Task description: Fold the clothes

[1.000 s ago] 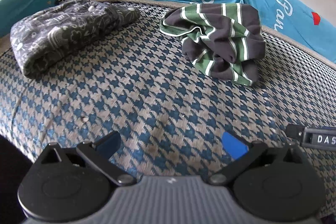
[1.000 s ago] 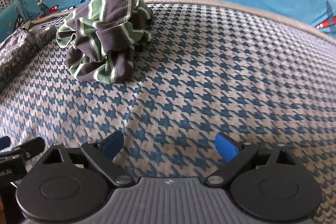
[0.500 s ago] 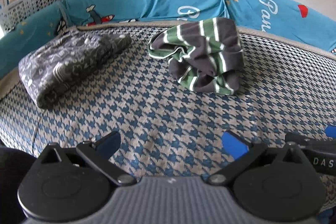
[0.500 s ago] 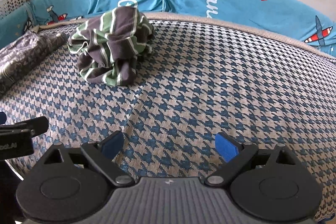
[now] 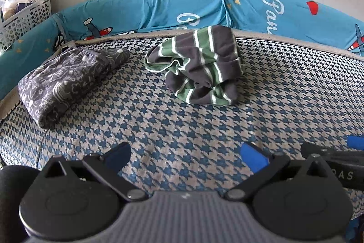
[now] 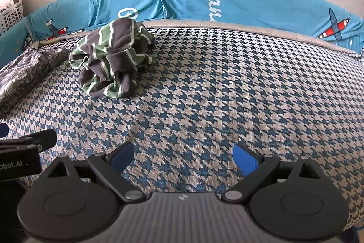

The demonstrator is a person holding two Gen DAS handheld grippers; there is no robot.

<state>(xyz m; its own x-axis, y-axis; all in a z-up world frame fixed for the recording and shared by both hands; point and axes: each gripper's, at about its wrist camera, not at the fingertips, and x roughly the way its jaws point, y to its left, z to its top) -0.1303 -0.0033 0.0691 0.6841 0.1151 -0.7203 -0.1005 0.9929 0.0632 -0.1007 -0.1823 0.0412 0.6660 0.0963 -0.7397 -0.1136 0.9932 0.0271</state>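
Left wrist view puts the left tongs (image 5: 185,157) low over the near edge of the bed (image 5: 204,124), blue pads spread wide apart and nothing between them. The right tongs (image 6: 183,157) hang just beside them, equally wide apart and empty, over the same houndstooth cover.

Well beyond both sits the striped garment (image 5: 200,65), a grey and green bundle crumpled into a heap near the far side of the bed, close to the blue bumper (image 5: 159,8). To its left, apart from it, lies a dark patterned garment (image 5: 66,79) that looks already folded.

The step in hand appears to be the reach for the striped heap. To do it well, each set of tongs should go for a clear edge rather than the thick middle: the green-trimmed hem showing at the left of the heap looks like the best first hold. A pinch on one layer only will let the cloth open when lifted; grabbing several layers would likely keep it bunched. Spreading it flat on the bare cover in front, clear of the folded piece, should come before any crease.
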